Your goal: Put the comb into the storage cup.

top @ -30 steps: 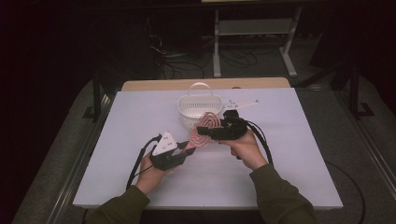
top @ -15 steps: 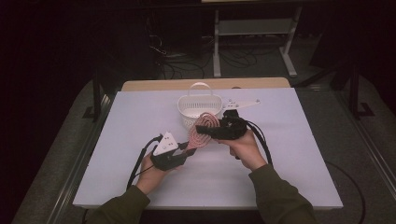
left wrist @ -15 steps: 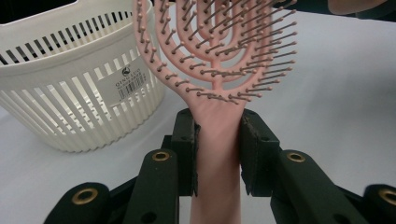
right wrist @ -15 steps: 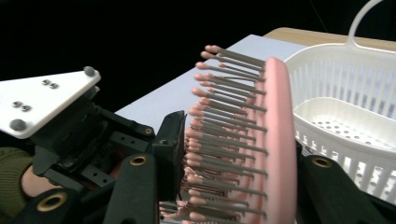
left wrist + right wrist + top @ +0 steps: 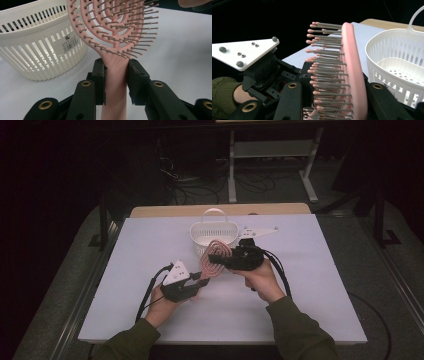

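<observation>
Above the middle of the worktop (image 5: 125, 290), just near of the white basket (image 5: 215, 234), a pink hairbrush (image 5: 215, 260) is held by both grippers. The left gripper (image 5: 197, 281) clamps its handle; the right gripper (image 5: 226, 263) has just closed across the bristled head, seemingly pressing front and back
</observation>
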